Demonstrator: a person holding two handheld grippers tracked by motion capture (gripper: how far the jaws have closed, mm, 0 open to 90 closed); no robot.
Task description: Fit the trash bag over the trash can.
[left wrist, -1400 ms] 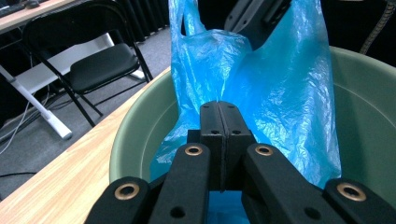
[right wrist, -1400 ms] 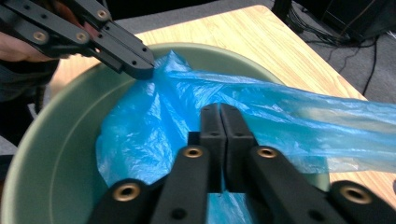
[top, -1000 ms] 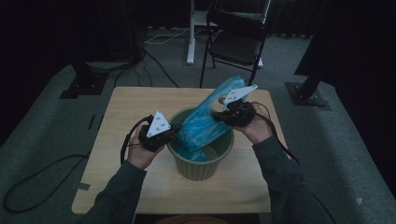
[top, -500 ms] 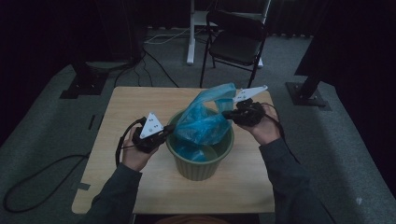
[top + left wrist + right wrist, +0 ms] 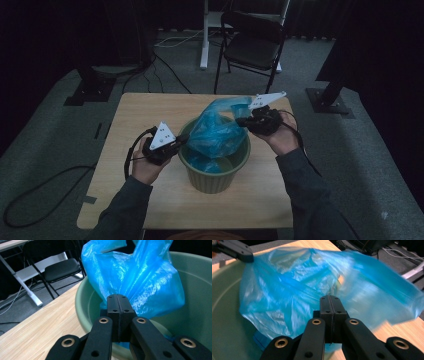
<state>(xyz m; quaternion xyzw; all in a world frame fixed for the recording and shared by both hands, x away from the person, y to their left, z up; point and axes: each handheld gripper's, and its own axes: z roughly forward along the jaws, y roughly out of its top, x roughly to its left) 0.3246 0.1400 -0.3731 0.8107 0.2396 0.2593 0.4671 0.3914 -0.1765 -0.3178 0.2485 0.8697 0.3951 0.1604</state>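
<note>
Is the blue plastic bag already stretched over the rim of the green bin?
No, the blue plastic bag bunches up loosely above the green bin, and the bin's rim is bare all around in the high view.

One blue bag (image 5: 216, 136), one green bucket (image 5: 215, 175), one table (image 5: 125, 125), one chair (image 5: 252, 45), two grippers.

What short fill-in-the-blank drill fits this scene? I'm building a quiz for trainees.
1. The blue plastic bag hangs partly inside a green ____.
2. The left gripper has its jaws ____ on the bag.
3. The bin stands on a ____ table.
4. Behind the table stands a black folding ____.

Missing words: bin; shut; wooden; chair
</note>
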